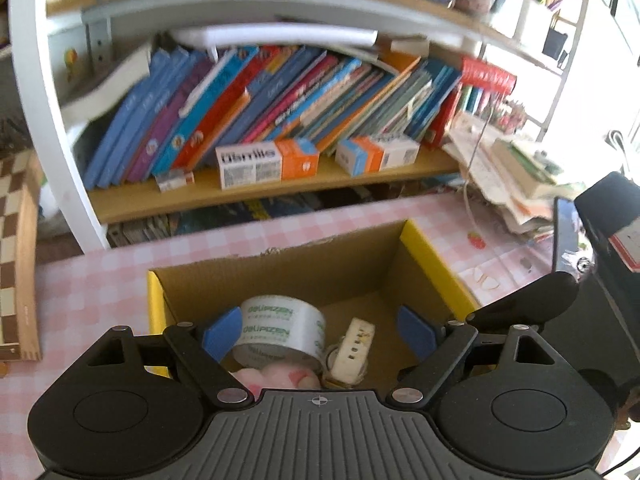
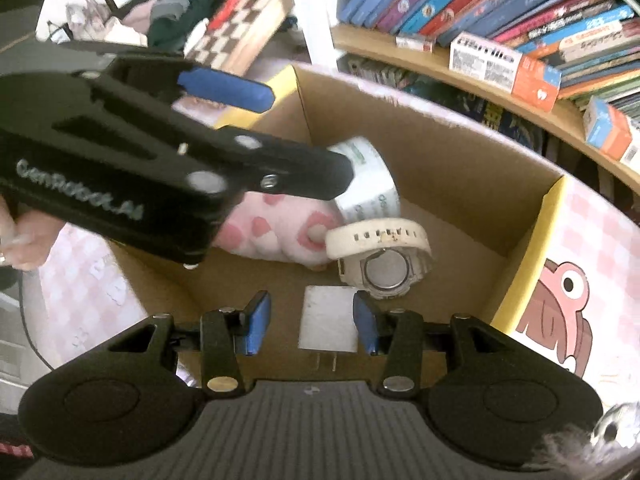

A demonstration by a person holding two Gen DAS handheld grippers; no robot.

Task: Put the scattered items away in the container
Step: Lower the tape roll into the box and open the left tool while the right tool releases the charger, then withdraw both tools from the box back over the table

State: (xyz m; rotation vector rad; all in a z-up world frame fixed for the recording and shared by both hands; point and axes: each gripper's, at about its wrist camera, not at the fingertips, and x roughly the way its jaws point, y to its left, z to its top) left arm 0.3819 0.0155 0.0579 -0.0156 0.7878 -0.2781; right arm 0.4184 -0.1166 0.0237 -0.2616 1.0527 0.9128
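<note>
A cardboard box (image 1: pixel 280 276) with yellow edges stands on the pink checked table; it also shows in the right wrist view (image 2: pixel 460 168). Inside lie a roll of clear tape (image 1: pixel 280 332) (image 2: pixel 372 184), a white wristwatch (image 1: pixel 352 352) (image 2: pixel 384 256), a pink plush toy (image 1: pixel 272 378) (image 2: pixel 276 228) and a white plug adapter (image 2: pixel 329 320). My left gripper (image 1: pixel 320 334) is open above the box, empty; it also shows in the right wrist view (image 2: pixel 256 120). My right gripper (image 2: pixel 310 326) is open, its pads either side of the adapter with gaps showing.
A white bookshelf (image 1: pixel 256 184) with leaning books and small boxes stands behind the table. A chessboard (image 1: pixel 16 256) lies at the left. A pile of papers and books (image 1: pixel 516 176) sits at the right. The right gripper's black body (image 1: pixel 592 264) is beside the box.
</note>
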